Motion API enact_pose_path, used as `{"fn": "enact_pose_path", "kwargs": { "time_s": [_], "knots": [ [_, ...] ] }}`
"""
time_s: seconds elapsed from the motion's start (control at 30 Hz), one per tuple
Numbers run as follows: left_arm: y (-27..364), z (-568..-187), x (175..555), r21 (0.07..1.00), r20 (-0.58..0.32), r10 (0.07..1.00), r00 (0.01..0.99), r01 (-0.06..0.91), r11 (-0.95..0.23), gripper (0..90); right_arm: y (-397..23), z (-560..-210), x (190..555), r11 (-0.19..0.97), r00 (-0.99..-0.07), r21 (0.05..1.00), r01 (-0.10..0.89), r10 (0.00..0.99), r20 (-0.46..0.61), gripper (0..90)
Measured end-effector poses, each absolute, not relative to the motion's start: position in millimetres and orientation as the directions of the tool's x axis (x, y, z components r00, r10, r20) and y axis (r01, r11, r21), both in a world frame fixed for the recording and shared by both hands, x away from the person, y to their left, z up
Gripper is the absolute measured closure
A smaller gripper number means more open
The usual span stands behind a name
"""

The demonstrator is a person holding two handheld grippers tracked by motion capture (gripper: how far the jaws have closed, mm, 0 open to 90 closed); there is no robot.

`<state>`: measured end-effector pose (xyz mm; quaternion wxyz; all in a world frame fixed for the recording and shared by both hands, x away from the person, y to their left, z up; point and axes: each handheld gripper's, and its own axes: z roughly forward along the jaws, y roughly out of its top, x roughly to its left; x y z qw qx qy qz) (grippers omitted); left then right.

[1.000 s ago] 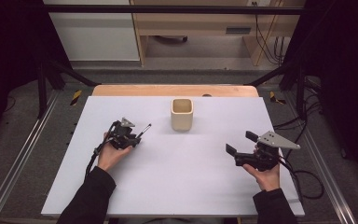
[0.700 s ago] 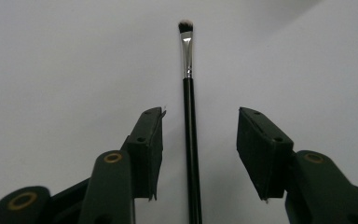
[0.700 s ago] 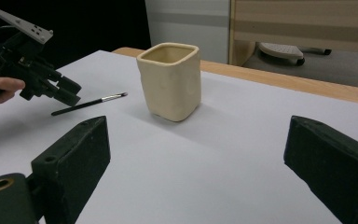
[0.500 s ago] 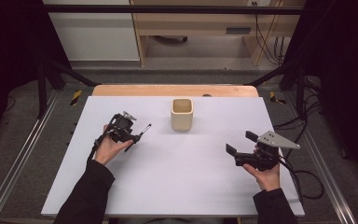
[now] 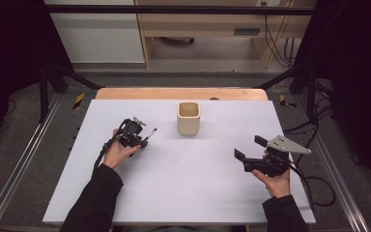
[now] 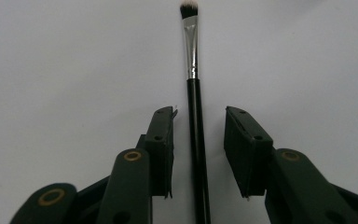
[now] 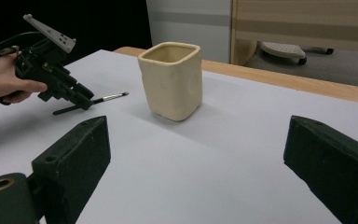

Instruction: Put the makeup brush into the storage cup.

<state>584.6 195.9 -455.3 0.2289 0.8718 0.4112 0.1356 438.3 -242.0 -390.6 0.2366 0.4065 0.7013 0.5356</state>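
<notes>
Now the left tongs [image 6: 198, 122] have just been closing around the brush [image 6: 196, 121], not yet pinching; right tongs [image 7: 205, 154] gape.

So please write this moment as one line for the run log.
left hand-held gripper: closing around brush, not gripped | right hand-held gripper: open, idle | cup: upright

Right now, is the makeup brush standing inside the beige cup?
No, the makeup brush lies flat on the white table, between the left gripper's jaws.

Black sleeves, black cabled grippers [image 5: 245, 155]
</notes>
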Motion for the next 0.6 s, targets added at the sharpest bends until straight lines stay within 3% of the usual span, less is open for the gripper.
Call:
{"fn": "enact_pose_path", "kwargs": {
  "time_s": [0.6],
  "knots": [
    [189.4, -455.1, 580.8, 0.495, 0.040, 0.779, 0.626, 0.664, -0.560, 83.2, -240.7, -391.2, 438.8, 0.098, -0.564, 0.942, 0.322, 0.819, 0.108, 7.4]
  ]
}}
